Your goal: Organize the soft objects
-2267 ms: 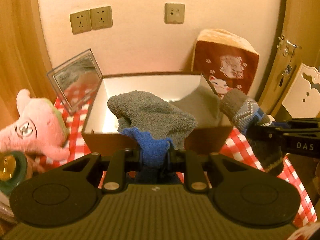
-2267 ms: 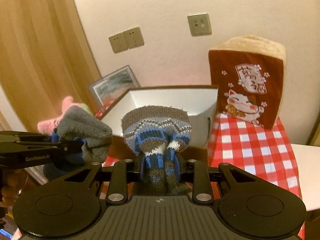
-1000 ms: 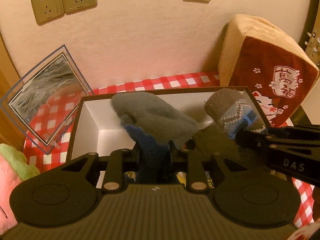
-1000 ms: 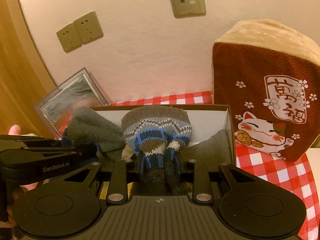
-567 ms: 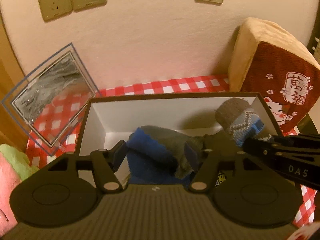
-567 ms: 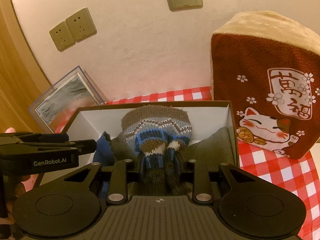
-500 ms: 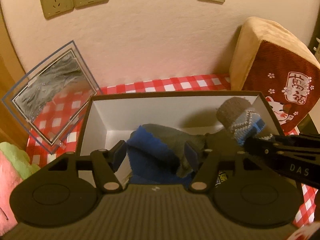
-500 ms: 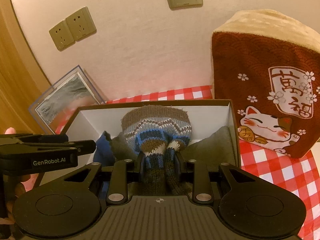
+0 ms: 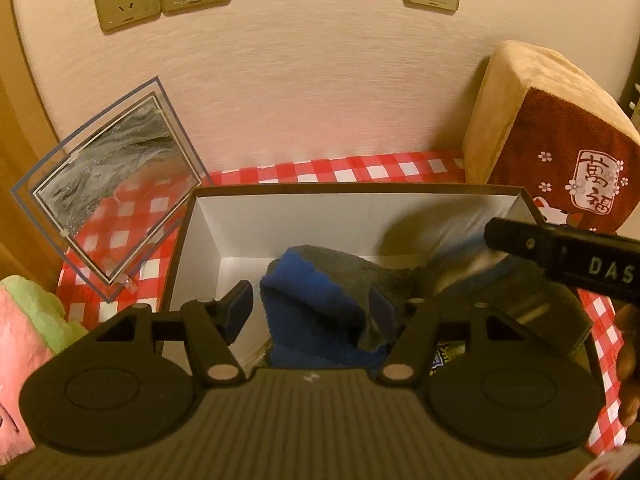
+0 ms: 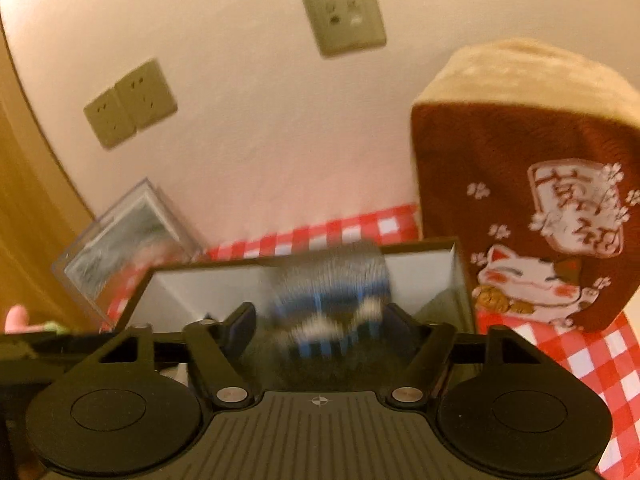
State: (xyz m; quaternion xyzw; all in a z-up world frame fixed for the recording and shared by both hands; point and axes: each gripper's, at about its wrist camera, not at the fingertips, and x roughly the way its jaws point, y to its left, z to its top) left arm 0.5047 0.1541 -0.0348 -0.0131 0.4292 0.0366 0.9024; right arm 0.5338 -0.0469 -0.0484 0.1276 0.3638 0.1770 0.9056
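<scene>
With both sets of jaws having just opened, the left gripper [image 9: 310, 306] stands wide and empty over the grey-and-blue sock [image 9: 320, 288] now lying in the box [image 9: 200, 240], while the right gripper [image 10: 320, 320], also wide, has let the striped knit sock [image 10: 328, 300] drop blurred into it; both placements look done

I see the grey-and-blue terry sock [image 9: 320, 300] lying crumpled inside the open white-lined box [image 9: 360, 208], blue cuff toward me. The striped knit sock [image 10: 332, 300] shows only as a blur over the box's right half.
</scene>
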